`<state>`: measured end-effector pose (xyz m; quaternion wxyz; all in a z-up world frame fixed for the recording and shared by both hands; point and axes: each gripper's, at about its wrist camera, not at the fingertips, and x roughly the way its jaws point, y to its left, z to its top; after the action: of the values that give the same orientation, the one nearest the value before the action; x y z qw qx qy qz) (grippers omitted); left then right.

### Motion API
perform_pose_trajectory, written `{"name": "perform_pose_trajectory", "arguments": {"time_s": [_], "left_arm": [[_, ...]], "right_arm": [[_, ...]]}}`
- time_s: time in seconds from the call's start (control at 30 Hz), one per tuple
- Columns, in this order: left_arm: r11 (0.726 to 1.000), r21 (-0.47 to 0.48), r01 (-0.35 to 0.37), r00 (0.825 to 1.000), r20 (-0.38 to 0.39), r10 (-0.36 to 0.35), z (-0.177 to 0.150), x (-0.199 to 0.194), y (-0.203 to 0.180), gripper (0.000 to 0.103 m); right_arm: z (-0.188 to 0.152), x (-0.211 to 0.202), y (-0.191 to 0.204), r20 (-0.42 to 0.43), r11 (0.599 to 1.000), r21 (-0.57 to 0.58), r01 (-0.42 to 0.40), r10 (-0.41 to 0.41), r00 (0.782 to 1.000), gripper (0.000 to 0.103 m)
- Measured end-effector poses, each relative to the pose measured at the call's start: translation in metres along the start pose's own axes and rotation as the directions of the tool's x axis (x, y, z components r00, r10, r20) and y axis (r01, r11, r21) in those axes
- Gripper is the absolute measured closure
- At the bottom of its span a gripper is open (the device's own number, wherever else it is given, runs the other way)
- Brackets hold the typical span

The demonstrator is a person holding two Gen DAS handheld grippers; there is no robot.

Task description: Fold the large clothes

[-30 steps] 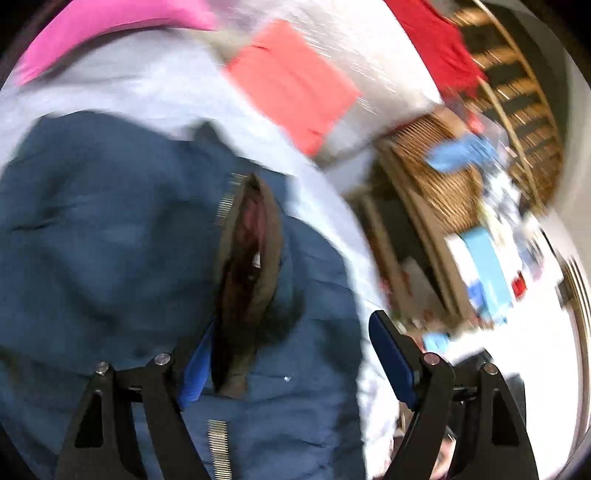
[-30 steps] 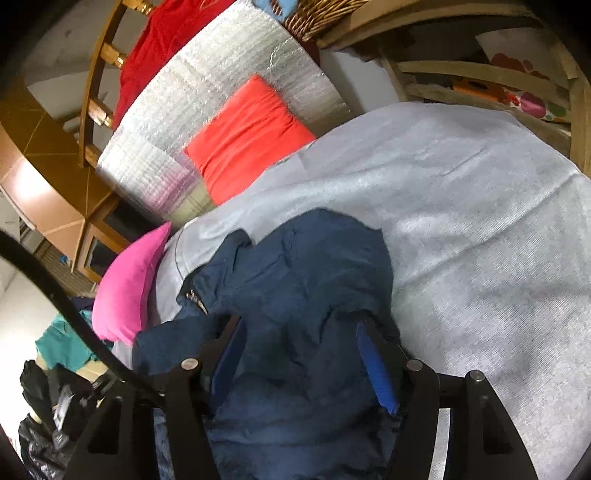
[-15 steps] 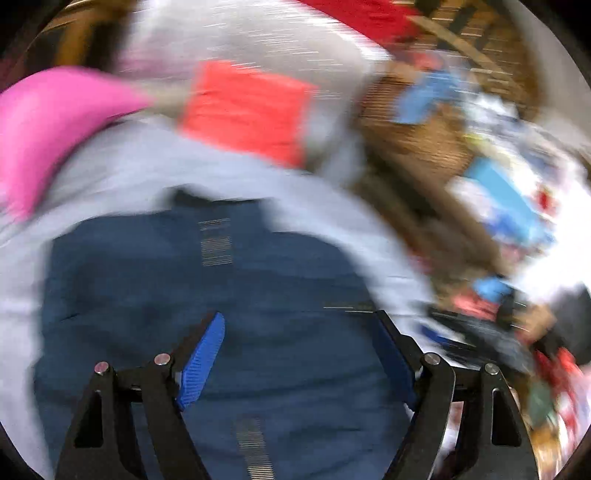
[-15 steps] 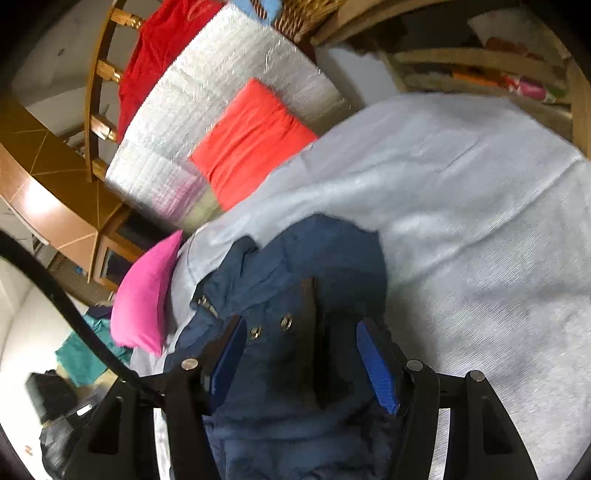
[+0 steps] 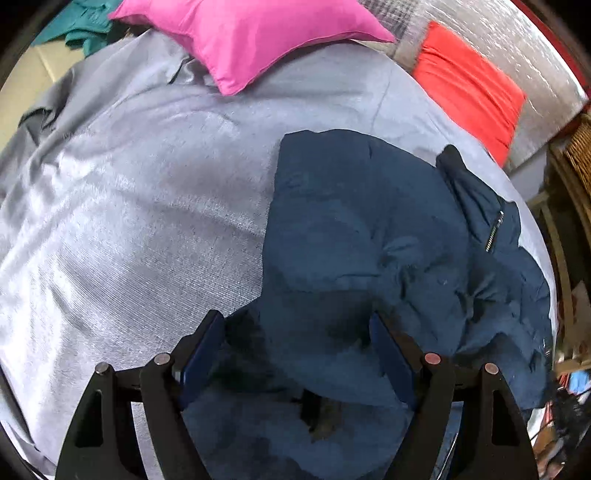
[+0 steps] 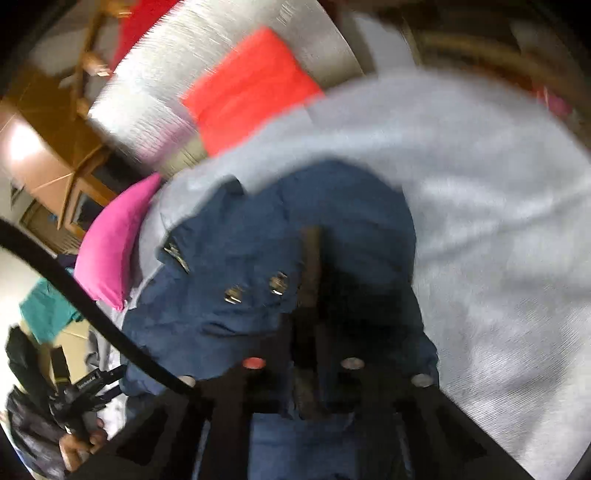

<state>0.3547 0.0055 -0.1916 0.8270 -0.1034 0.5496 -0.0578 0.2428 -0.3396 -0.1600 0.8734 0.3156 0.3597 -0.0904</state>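
Observation:
A navy blue jacket [image 5: 369, 236] lies crumpled on the grey bedspread [image 5: 129, 206], with a zipper showing at its right side. My left gripper [image 5: 299, 343] is open, its jaws wide apart over the near edge of the jacket. In the blurred right wrist view the jacket [image 6: 258, 251] shows metal snaps, and my right gripper [image 6: 306, 354] is shut on a fold of it.
A pink pillow [image 5: 251, 33] and a red pillow [image 5: 469, 85] lie at the head of the bed against a silver padded panel [image 5: 491, 40]. Wicker and wooden furniture [image 5: 569, 192] stands to the right. A teal garment [image 5: 81, 26] lies at the far left.
My right gripper has closed onto a fold of the jacket. My left gripper swung left and now sits open over the jacket's near edge.

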Motion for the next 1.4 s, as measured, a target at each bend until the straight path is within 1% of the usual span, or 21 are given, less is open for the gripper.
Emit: {"name": "perform_pose_trajectory", "arguments": {"time_s": [0.07, 0.13, 0.23, 0.27, 0.3, 0.37, 0.43, 0.47, 0.53, 0.57, 0.63, 0.73, 0.8, 0.87, 0.93, 0.97, 1.0, 1.07, 1.17, 1.27, 1.4], "left_arm": [[1.000, 0.015, 0.003, 1.000, -0.001, -0.003, -0.003, -0.002, -0.007, 0.022], [0.999, 0.029, -0.014, 1.000, -0.005, 0.015, -0.004, -0.001, -0.011, 0.022], [0.995, 0.069, -0.072, 0.997, -0.029, 0.075, -0.005, 0.010, -0.012, 0.017], [0.995, 0.071, -0.073, 0.996, -0.039, 0.076, -0.006, 0.012, -0.009, 0.016], [0.995, 0.066, -0.070, 0.996, -0.045, 0.073, -0.003, 0.019, -0.002, 0.016], [0.995, 0.066, -0.069, 0.997, -0.032, 0.072, -0.004, 0.009, -0.001, 0.016], [0.993, 0.085, -0.085, 0.996, -0.004, 0.086, -0.005, -0.002, -0.003, 0.016], [0.991, 0.098, -0.091, 0.996, 0.019, 0.089, -0.005, -0.010, -0.005, 0.017], [0.992, 0.124, -0.032, 0.996, 0.081, 0.022, -0.007, -0.030, -0.012, 0.017], [0.991, 0.134, 0.009, 0.994, 0.102, -0.023, -0.008, -0.038, -0.015, 0.017], [0.986, 0.147, 0.071, 0.988, 0.124, -0.090, -0.009, -0.047, -0.021, 0.017], [0.973, 0.181, 0.147, 0.981, 0.101, -0.167, -0.014, -0.042, -0.035, 0.017], [0.968, 0.211, 0.137, 0.987, 0.059, -0.152, -0.018, -0.028, -0.049, 0.017], [0.969, 0.229, 0.093, 0.995, 0.025, -0.102, -0.022, -0.012, -0.056, 0.017], [0.967, 0.255, 0.025, 1.000, -0.009, -0.024, -0.028, 0.005, -0.061, 0.017], [0.964, 0.266, 0.013, 1.000, -0.003, -0.012, -0.028, 0.004, -0.064, 0.017], [0.959, 0.284, -0.003, 1.000, 0.012, -0.001, -0.029, 0.000, -0.066, 0.017], [0.953, 0.304, -0.004, 1.000, 0.031, -0.006, -0.029, -0.005, -0.067, 0.017], [0.959, 0.285, 0.005, 1.000, 0.008, -0.007, -0.030, 0.002, -0.060, 0.016], [0.961, 0.277, -0.001, 1.000, 0.013, -0.003, -0.029, -0.006, -0.059, 0.016], [0.970, 0.241, 0.040, 0.992, 0.109, -0.069, -0.023, -0.034, -0.051, 0.016]], "right_arm": [[-0.002, -0.023, 0.020, 0.087, 0.996, -0.091, -0.003, 0.011, 0.996, 0.094], [-0.007, -0.027, 0.030, 0.111, 0.990, -0.140, 0.035, -0.019, 0.994, 0.094], [-0.014, 0.012, 0.014, -0.042, 0.985, -0.120, 0.123, -0.129, 0.991, 0.094], [-0.015, 0.022, 0.006, -0.099, 0.990, -0.086, 0.111, -0.120, 0.988, 0.094], [-0.012, 0.022, 0.000, -0.115, 0.995, -0.049, 0.087, -0.092, 0.989, 0.093], [-0.007, 0.009, -0.001, -0.101, 0.998, -0.032, 0.063, -0.066, 0.993, 0.090], [-0.003, -0.005, -0.003, -0.077, 0.999, -0.030, 0.043, -0.045, 0.996, 0.078], [0.002, -0.013, -0.007, -0.064, 0.999, -0.018, 0.037, -0.038, 0.997, 0.056], [0.009, -0.026, -0.024, -0.002, 0.998, 0.051, 0.046, -0.046, 0.999, 0.027], [0.011, -0.030, -0.032, 0.024, 0.995, 0.085, 0.049, -0.051, 0.998, 0.026], [0.017, -0.030, -0.047, 0.029, 0.989, 0.145, 0.032, -0.037, 0.999, 0.026], [0.018, -0.006, -0.063, -0.041, 0.975, 0.220, -0.020, 0.030, 0.999, 0.026], [0.016, 0.010, -0.062, -0.097, 0.975, 0.221, -0.035, 0.058, 0.994, 0.026], [0.015, 0.018, -0.056, -0.123, 0.983, 0.185, -0.008, 0.032, 0.992, 0.026], [0.011, 0.018, -0.041, -0.114, 0.993, 0.116, 0.010, 0.003, 0.994, 0.051], [0.010, 0.012, -0.026, -0.099, 0.998, 0.052, 0.023, -0.018, 0.995, 0.063], [0.010, 0.008, -0.016, -0.069, 0.999, -0.001, 0.046, -0.046, 0.997, 0.067], [0.007, 0.002, -0.003, -0.025, 0.992, -0.083, 0.090, -0.093, 0.995, 0.068], [0.002, 0.020, -0.010, -0.093, 0.982, -0.094, 0.166, -0.174, 0.980, 0.067], [0.008, 0.006, -0.010, -0.086, 0.982, -0.096, 0.162, -0.170, 0.982, 0.064], [0.015, -0.026, -0.011, 0.030, 0.993, -0.037, 0.113, -0.112, 0.993, 0.064]]}}
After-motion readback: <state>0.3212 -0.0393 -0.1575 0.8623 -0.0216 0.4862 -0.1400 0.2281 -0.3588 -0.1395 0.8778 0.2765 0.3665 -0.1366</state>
